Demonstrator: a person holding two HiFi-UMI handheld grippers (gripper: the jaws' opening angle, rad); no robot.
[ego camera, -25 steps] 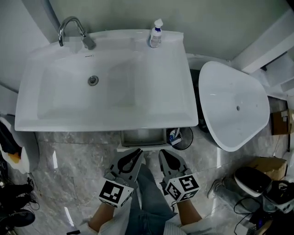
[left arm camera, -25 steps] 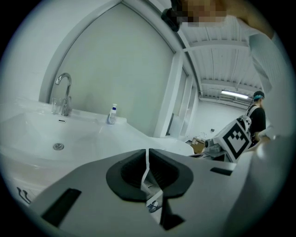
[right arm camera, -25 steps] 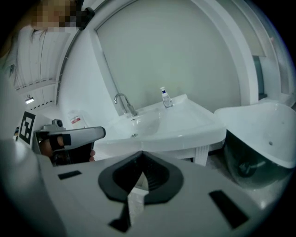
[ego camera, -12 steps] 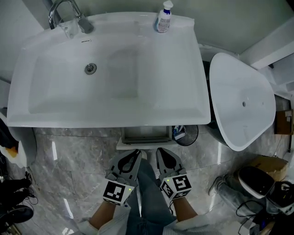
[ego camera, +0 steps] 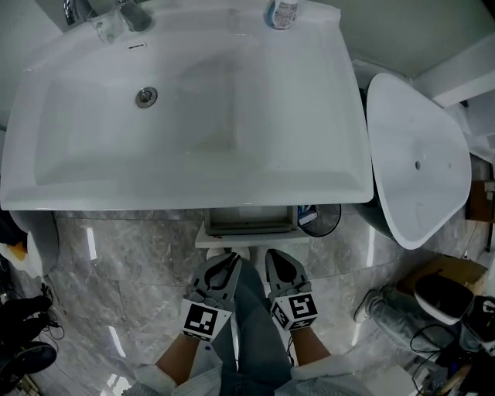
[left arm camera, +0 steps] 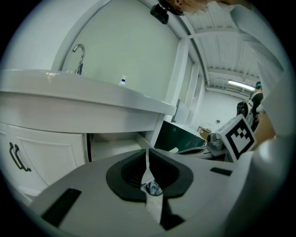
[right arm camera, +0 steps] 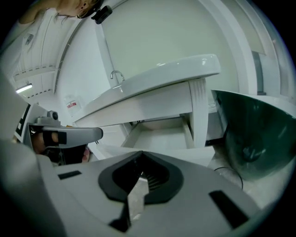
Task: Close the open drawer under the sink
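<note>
Under the white sink [ego camera: 186, 100] the drawer [ego camera: 251, 220] stands pulled out, its white front panel [ego camera: 251, 241] toward me. Both grippers hover just in front of that panel, side by side over the person's leg. My left gripper [ego camera: 224, 267] has its jaws shut on nothing; the right gripper [ego camera: 280, 265] is shut and empty as well. In the left gripper view the shut left gripper [left arm camera: 147, 157] points at the drawer's open box [left arm camera: 115, 146] below the sink edge [left arm camera: 83, 95]. From the right gripper [right arm camera: 140, 159] I look into the drawer [right arm camera: 159, 136], which appears empty.
A large white oval basin [ego camera: 418, 155] stands to the right of the sink, with a small bin [ego camera: 321, 220] between them. A faucet [ego camera: 128, 15] and a bottle [ego camera: 285, 11] sit at the sink's back. Boxes, shoes and cables [ego camera: 448, 309] clutter the floor at right.
The head view has shifted forward, so the sink slid up and grew in the frame. Both grippers stayed shut and side by side in front of the drawer panel.
</note>
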